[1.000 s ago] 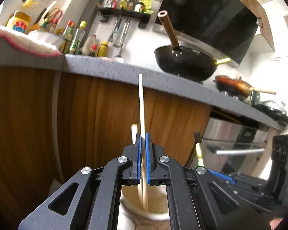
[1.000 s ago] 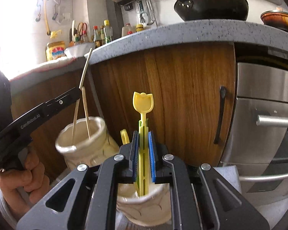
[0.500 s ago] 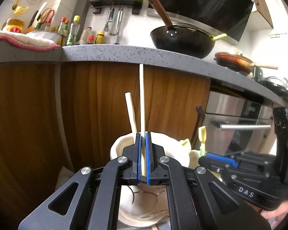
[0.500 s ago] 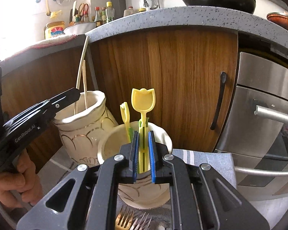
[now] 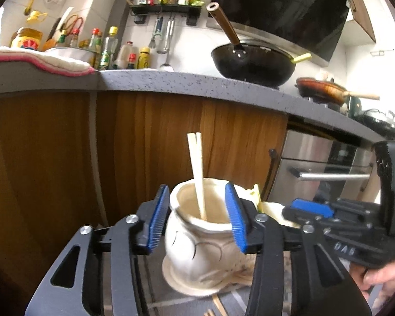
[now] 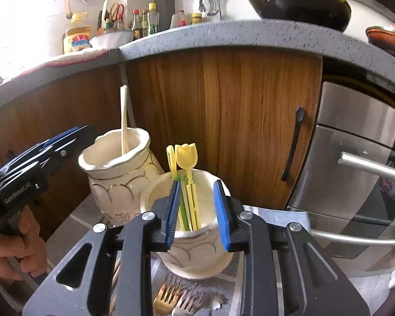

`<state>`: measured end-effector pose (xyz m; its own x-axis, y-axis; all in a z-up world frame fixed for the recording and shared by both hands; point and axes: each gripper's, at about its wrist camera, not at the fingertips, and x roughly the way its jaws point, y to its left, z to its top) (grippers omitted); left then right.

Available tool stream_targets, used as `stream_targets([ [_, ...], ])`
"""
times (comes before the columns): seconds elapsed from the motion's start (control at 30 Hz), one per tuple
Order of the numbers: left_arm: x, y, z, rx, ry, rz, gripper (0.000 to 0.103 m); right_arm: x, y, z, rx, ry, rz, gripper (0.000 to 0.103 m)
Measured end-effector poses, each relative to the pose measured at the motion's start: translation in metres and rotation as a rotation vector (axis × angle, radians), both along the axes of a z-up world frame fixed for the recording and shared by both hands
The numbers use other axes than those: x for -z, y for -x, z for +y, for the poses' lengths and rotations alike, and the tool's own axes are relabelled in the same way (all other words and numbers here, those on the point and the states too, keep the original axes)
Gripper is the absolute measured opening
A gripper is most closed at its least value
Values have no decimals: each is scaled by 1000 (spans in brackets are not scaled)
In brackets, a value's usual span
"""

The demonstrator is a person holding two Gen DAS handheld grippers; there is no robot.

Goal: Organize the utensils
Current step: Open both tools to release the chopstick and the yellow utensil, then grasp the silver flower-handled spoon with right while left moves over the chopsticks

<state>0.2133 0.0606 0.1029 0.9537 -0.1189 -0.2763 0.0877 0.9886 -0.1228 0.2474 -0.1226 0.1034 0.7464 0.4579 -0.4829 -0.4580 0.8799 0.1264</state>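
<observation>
My left gripper [image 5: 197, 200] is opening; its blue pads stand apart on either side of a cream jar [image 5: 197, 258] and press on nothing. Two pale chopsticks [image 5: 197, 168] stand free in that jar. My right gripper [image 6: 197, 184] is opening too, over a second cream jar [image 6: 194, 255]. A yellow tulip-topped utensil [image 6: 186, 155] and other yellow and green ones lean in it, close to the left pad but not pinched. The right wrist view also shows the chopstick jar [image 6: 113, 181] and the left gripper [image 6: 73, 134] beside it.
Forks [image 6: 171, 297] and loose chopsticks [image 5: 216, 305] lie on the grey mat in front of the jars. A wooden cabinet door [image 6: 237, 121] and a steel oven [image 6: 355, 158] stand close behind. A hand [image 6: 13, 250] holds the left gripper's handle.
Both grippers were shut, the left on a chopstick and the right on the yellow utensil. Both have let go, and the chopstick and utensil now stand in their jars.
</observation>
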Motion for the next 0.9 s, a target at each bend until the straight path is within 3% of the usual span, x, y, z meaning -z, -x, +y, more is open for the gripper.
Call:
stream_targets([
  [0.17, 13, 25, 11, -10, 30, 71, 53, -1, 22, -17, 2, 5, -3, 30],
  [0.4, 54, 52, 15, 17, 62, 240, 54, 37, 49, -38, -9, 40, 137, 32],
  [0.67, 100, 61, -4, 58, 16, 451, 54, 79, 69, -32, -38, 119, 248, 32],
  [0.9, 119, 67, -24, 92, -65, 523, 54, 95, 76, -30, -34, 127, 290, 32],
])
